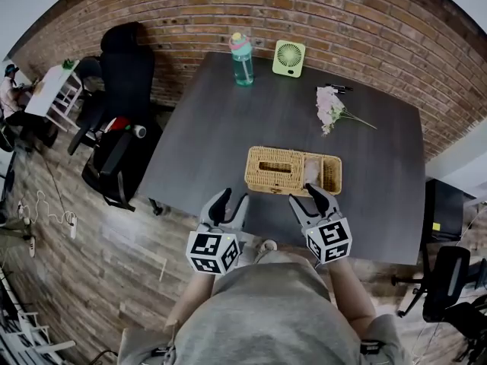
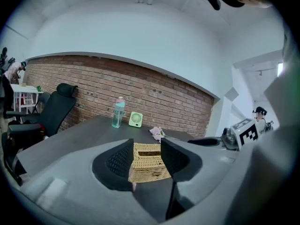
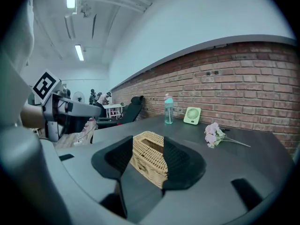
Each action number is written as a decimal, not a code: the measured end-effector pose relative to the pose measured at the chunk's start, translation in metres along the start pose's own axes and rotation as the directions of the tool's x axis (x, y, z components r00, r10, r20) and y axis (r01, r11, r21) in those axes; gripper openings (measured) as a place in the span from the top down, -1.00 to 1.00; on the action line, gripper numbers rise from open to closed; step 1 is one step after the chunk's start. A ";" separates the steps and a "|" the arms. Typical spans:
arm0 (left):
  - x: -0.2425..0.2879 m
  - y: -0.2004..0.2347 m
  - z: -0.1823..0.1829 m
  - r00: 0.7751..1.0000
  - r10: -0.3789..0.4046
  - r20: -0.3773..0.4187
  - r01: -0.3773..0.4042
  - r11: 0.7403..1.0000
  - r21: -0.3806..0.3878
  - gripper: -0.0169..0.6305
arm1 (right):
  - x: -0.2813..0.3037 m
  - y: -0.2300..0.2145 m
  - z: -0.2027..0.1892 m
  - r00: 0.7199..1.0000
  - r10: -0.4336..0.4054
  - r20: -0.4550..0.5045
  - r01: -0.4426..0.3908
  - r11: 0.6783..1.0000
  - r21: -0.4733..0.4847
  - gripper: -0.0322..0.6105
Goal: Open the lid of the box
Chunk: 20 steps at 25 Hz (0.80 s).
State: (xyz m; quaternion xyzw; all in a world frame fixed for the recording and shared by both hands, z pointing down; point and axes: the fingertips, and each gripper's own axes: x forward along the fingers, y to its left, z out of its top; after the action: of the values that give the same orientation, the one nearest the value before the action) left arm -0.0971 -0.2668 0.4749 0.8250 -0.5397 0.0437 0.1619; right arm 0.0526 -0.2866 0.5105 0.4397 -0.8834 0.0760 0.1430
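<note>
A woven wicker box (image 1: pixel 293 171) lies lengthwise near the front edge of the dark table (image 1: pixel 228 128). Its lid (image 1: pixel 274 167) has a slot in the top; the right end looks lower and a pale piece shows there. My left gripper (image 1: pixel 232 200) hovers open just in front of the box's left end, with nothing between its fingers. Open too, my right gripper (image 1: pixel 307 196) is close to the box's right front, apart from it. The box (image 2: pixel 149 165) shows between the jaws of the left gripper (image 2: pixel 146 143), and again (image 3: pixel 150 161) between those of the right gripper (image 3: pixel 147 142).
At the table's far edge stand a teal water bottle (image 1: pixel 242 59) and a small green fan (image 1: pixel 289 58). Pink flowers (image 1: pixel 329 109) lie at the back right. A black office chair (image 1: pixel 122 82) is left of the table, another chair (image 1: pixel 449 280) at the right.
</note>
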 end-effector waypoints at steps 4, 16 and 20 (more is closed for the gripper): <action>0.009 0.011 0.001 1.000 0.010 -0.004 -0.010 1.000 -0.025 0.37 | 0.015 -0.011 -0.012 0.999 -0.013 -0.044 0.012 1.000 -0.024 0.26; 0.026 0.021 -0.006 0.999 0.008 -0.031 -0.009 0.999 -0.042 0.37 | 0.041 -0.025 -0.064 0.978 -0.042 -0.203 0.015 0.991 -0.130 0.26; 0.028 0.022 -0.005 0.999 0.007 -0.031 -0.009 0.999 -0.046 0.38 | 0.045 -0.028 -0.072 0.968 -0.066 -0.244 0.018 0.981 -0.194 0.27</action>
State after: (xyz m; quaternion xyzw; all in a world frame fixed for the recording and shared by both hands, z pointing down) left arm -0.1050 -0.2975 0.4916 0.8181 -0.5413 0.0445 0.1889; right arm 0.0624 -0.3192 0.5933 0.4297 -0.8521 0.0428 0.2957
